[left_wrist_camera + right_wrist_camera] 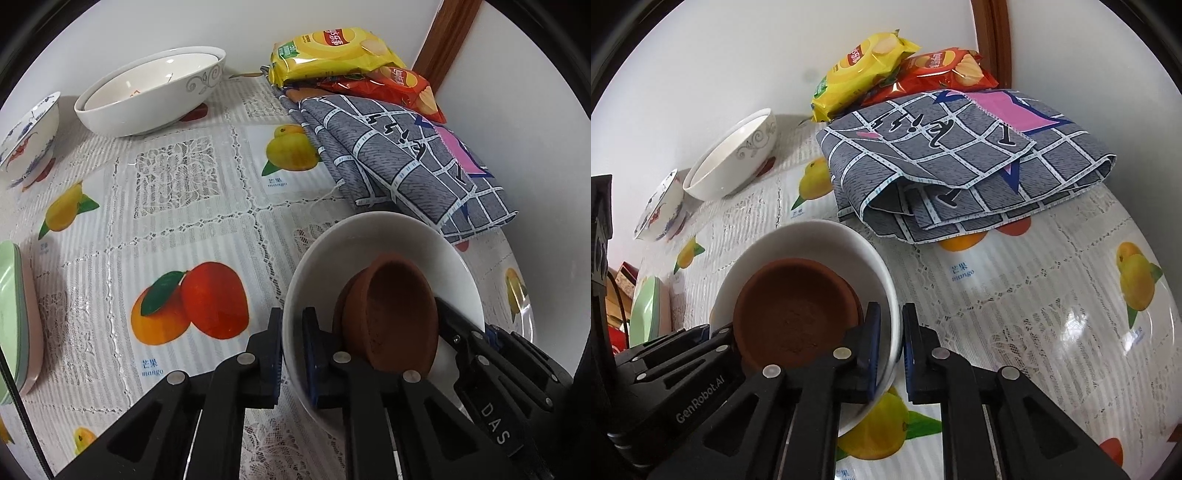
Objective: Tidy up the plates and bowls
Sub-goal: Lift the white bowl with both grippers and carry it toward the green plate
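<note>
Both grippers are clamped on one white bowl (369, 240) near the folded cloth (399, 155): the left gripper (292, 354) pinches its left rim, the right gripper (888, 350) the opposite rim. A brown clay dish (388, 314) lies loose and tilted inside.

Risks:
- Uneven lifting tilts the bowl; the dish slides out.
- The glazed rim may slip from the pads.

We see open counter (207, 229) left of the white bowl (369, 236), running back toward the large white bowls (147, 92) by the wall. The folded grey checked cloth (399, 158) lies just behind the white bowl, blocking that side, with chip bags (332, 51) beyond. Green plates (14, 314) stand at the far left edge. The patterned bowl (33, 136) crowds the back left corner.
</note>
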